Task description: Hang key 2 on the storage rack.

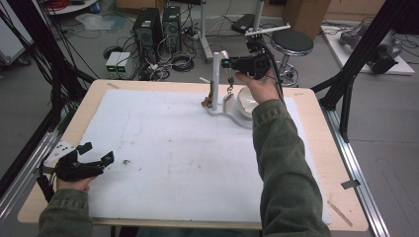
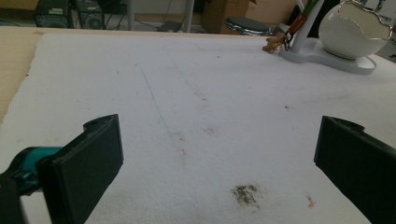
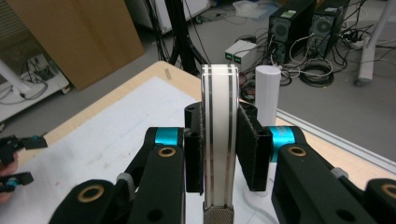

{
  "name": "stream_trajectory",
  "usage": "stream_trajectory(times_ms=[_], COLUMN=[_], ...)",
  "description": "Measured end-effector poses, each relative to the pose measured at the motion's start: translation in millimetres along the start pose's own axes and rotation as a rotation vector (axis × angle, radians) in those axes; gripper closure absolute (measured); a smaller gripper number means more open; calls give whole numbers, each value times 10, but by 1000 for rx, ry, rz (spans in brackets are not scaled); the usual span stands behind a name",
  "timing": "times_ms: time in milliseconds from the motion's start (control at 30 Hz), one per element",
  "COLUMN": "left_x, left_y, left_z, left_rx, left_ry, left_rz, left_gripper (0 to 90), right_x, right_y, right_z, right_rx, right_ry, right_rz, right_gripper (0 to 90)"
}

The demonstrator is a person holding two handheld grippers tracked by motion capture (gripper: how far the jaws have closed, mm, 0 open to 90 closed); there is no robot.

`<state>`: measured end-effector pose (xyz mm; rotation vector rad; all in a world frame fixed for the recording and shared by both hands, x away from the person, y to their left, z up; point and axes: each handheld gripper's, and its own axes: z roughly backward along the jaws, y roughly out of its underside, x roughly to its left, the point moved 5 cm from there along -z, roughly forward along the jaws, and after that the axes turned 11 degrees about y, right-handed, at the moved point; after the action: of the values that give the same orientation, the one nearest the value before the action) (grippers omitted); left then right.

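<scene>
At the far side of the table a white stand (image 1: 225, 111) carries an upright post (image 1: 215, 74) and an egg-shaped white bowl (image 1: 245, 102). A small brown charm (image 1: 207, 102) hangs low beside the post. My right gripper (image 1: 227, 63) is held up next to the post top, shut on a flat white striped piece (image 3: 219, 135) with a knurled metal end; a short chain (image 1: 230, 85) dangles below it. The post (image 3: 267, 93) stands just behind the jaws. My left gripper (image 1: 98, 152) rests open at the near left edge, nothing between its jaws (image 2: 219, 154).
A white foam mat (image 1: 173, 148) covers most of the wooden table, with a dark smudge (image 2: 245, 193) near the left gripper. Beyond the table are computer towers (image 1: 157, 29), cables and a round stool (image 1: 291, 43). The bowl (image 2: 355, 28) and charm (image 2: 272, 43) sit far ahead of the left gripper.
</scene>
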<state>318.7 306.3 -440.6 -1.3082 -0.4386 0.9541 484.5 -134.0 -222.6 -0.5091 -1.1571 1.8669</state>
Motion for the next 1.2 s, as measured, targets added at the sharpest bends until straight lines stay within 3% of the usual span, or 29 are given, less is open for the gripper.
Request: stream_trajectory(times_ms=[200, 433, 767, 1200], left_x=[-1, 5, 7, 12], left_y=[-2, 5, 5, 1], left_z=[-12, -22, -27, -24], left_rx=[-2, 4, 5, -3], left_ry=[6, 5, 13, 19], left_rz=[-1, 4, 9, 16], left_gripper=[17, 17, 17, 17], right_x=[-62, -94, -111, 21], right_y=[-102, -234, -362, -415], right_z=[-9, -115, -291, -551], right_rx=[-20, -6, 1, 5], right_ry=[10, 23, 78, 84], right_rz=[-18, -21, -38, -9], right_gripper=[738, 738, 737, 738])
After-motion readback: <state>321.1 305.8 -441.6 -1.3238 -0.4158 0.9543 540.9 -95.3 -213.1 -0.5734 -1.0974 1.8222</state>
